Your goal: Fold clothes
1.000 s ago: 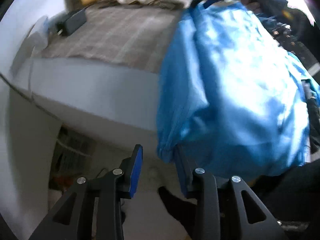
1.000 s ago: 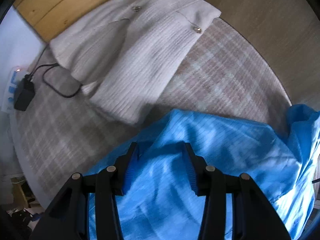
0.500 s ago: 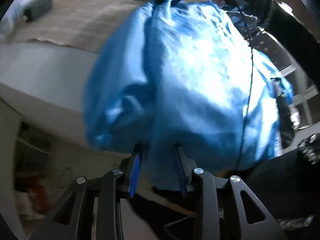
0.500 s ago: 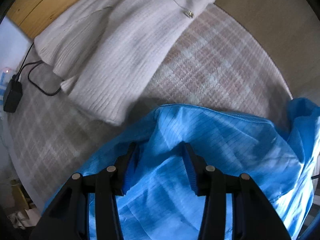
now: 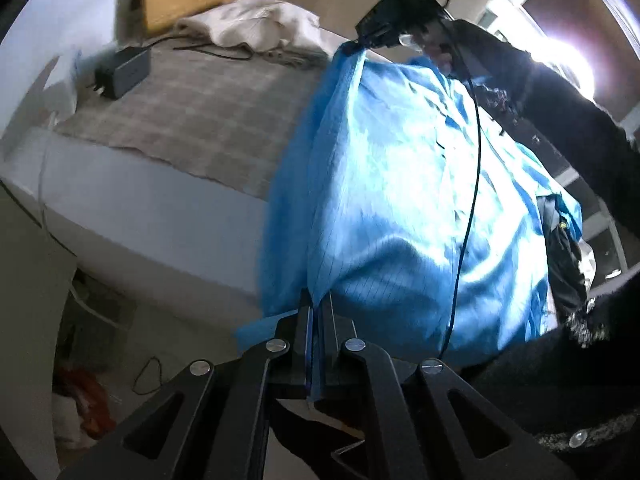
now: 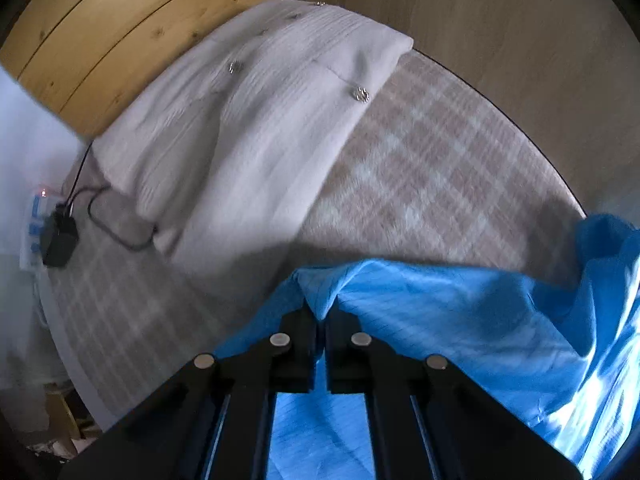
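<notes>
- Left wrist view: left gripper (image 5: 318, 312) is clenched on the lower hem of a blue shirt (image 5: 400, 200) hanging mid-frame; thin, limp and probably slippery, so edges suit best. Checked bed cover (image 5: 192, 112) lies upper left.
- Right wrist view: right gripper (image 6: 320, 320) pinches the blue shirt's top edge at lower centre; a folded white cardigan (image 6: 260, 120) lies above.

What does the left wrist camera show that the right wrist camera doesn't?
Only the left wrist view shows the right gripper from outside, pinching the top of the blue garment, plus the person's dark sleeve and the floor beside the bed. Only the right wrist view shows the metal buttons on the white cardigan. Both show the garment clamped in shut jaws, the plaid bed cover, the cardigan and the black charger.
</notes>
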The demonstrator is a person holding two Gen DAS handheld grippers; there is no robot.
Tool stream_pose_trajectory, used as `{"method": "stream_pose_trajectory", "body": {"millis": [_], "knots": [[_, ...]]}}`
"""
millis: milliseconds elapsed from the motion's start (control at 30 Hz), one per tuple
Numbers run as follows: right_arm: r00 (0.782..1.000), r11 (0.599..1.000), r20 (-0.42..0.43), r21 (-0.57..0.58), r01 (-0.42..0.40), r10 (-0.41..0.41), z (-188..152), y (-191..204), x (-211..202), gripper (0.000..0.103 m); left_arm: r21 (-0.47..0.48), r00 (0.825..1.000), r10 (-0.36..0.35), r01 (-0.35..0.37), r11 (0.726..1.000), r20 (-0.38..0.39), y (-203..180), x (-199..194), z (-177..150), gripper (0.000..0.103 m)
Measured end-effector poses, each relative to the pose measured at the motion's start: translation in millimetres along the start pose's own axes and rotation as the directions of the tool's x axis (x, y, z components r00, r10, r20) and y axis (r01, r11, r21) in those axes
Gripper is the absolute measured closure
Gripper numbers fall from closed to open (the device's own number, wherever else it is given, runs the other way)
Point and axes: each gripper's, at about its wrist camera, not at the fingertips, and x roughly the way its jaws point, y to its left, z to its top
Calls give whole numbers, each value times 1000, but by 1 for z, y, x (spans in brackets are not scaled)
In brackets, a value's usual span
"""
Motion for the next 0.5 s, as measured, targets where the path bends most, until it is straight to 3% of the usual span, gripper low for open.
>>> {"method": "stream_pose_trajectory", "body": {"millis": [133,167,200,300,333,400,467,500], "knots": [[994,999,-112,-29,-15,12,12,9,25,92,10,988,99,-99,995,-121,10,22,-3,97],[995,997,-71,-28,-73,71,9,4,7,92,19,987,105,-104,994,-118,9,16,-4,97],[991,991,-25,-31,-134,133,6,-1,-12,84,29,987,120,-118,993,-111,8,8,-2,97],[958,968,142,-20,-249,250,-18,-44,-86,65,74,986,154,-149,986,-70,-8,-14,19,99],[952,973,208,3,-229,223,-28,-67,-108,62,92,986,160,-155,984,-53,-15,-20,29,99],[950,989,301,96,-112,78,-39,-125,-136,62,173,990,142,-135,976,-28,-30,-26,60,99],[950,978,309,206,-25,-40,-53,-159,-151,61,248,994,111,-107,963,-1,-56,-12,99,92],[952,967,300,253,-23,-56,-58,-182,-149,61,279,996,90,-91,956,14,-65,-5,123,93]]}}
